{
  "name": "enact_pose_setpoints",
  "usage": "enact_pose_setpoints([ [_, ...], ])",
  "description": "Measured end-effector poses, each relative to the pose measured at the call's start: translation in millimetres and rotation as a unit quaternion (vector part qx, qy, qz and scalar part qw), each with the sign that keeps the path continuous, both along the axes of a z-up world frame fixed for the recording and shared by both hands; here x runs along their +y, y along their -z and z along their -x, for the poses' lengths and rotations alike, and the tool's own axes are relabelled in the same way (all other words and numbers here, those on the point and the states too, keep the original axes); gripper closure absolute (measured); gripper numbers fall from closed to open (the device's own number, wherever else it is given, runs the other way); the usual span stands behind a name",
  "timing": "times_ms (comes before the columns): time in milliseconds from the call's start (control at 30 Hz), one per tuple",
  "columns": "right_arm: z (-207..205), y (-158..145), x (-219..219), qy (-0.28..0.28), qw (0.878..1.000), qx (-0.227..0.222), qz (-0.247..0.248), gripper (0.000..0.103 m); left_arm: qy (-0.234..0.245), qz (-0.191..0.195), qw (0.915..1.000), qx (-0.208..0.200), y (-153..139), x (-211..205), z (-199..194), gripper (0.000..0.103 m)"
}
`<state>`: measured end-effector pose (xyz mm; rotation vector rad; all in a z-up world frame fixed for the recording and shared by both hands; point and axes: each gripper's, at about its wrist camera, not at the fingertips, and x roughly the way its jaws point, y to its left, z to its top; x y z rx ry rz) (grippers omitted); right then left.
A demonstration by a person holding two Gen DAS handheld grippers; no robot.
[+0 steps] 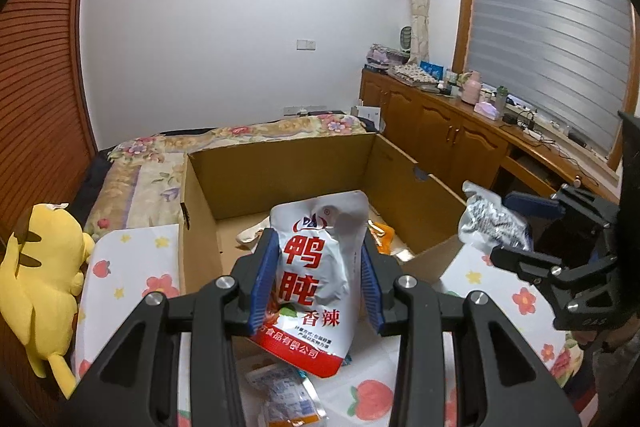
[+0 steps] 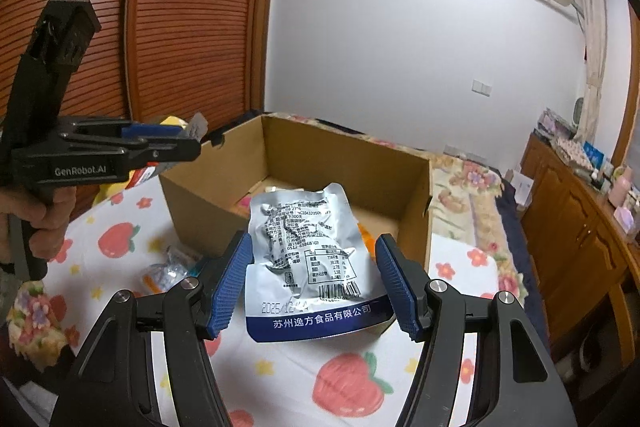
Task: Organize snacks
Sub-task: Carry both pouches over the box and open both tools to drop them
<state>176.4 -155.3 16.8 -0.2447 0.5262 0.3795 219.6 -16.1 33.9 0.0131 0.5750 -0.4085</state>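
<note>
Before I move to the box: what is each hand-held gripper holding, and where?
Left hand-held gripper pinches the white-and-red snack pouch by its side edges, mid-height. Right hand-held gripper clamps the silver pouch across its lower sides.

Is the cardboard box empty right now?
No. The cardboard box is open-topped, with an orange packet and something white on its floor; most floor bare.

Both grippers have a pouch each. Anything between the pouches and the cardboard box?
Nothing visible. The left gripper holds the white-and-red pouch, the right gripper the silver pouch, both lifted before the open-topped cardboard box. Its near wall is the only edge to clear.
</note>
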Motion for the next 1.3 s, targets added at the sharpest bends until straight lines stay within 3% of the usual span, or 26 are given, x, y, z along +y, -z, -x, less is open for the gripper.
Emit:
enact_pose_setpoints([
  [333,-43,0,11,0.012,1.000,0.009,0.015,0.038,-0.037,-0.009,0.9984,0.042,20,14,-44,0.065],
  [600,-74,12,12,0.026,0.999,0.029,0.013,0.038,-0.046,-0.027,0.9973,0.050,23,7,-64,0.065],
  [867,-114,28,5,0.052,0.996,0.072,-0.002,0.038,-0.046,-0.039,0.9961,0.065,38,-3,-71,0.064],
  [1167,-132,51,1,0.072,0.991,0.113,-0.003,0.038,-0.043,-0.040,0.9951,0.080,49,-4,-73,0.062],
  [1300,-133,55,5,0.076,0.990,0.116,0.005,0.037,-0.040,-0.038,0.9955,0.077,48,-4,-69,0.051],
])
